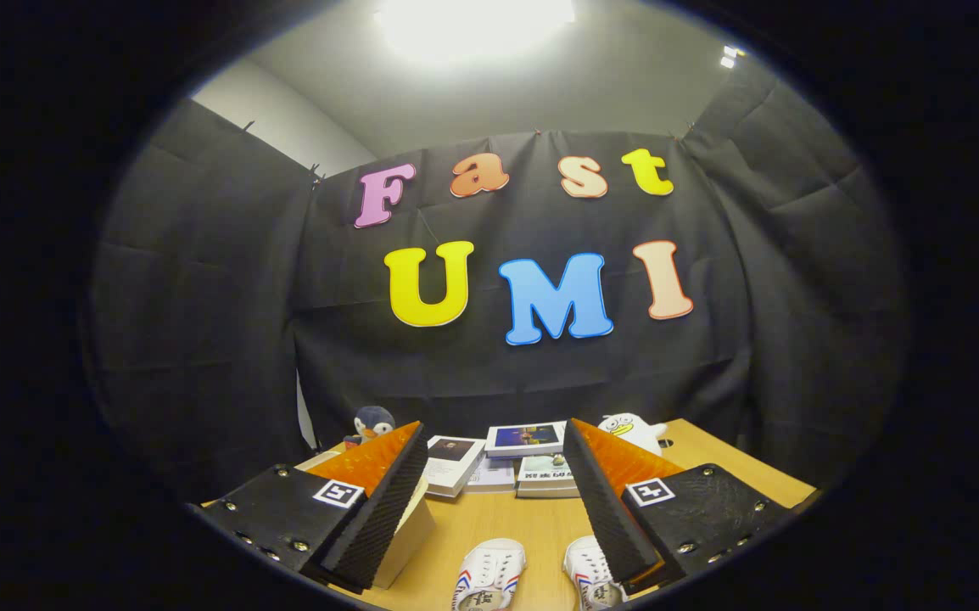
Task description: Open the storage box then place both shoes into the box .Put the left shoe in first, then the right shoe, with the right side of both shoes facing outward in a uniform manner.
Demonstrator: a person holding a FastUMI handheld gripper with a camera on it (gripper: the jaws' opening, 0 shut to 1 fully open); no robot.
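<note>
While two shoes (532, 581) lie below, the fingers (494, 501) gape wide, seemingly gripping nothing.

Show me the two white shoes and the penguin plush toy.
left-hand shoe (489, 573): gripper view, on its toe cap, between the open fingers.
right-hand shoe (587, 568): gripper view, on its laces.
penguin plush (373, 420): gripper view, on its head.

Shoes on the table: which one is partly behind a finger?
The white shoe on the right: the gripper's right-hand finger overlaps its outer edge. The other white shoe lies fully in the open gap between the fingers, touched by neither.
</note>
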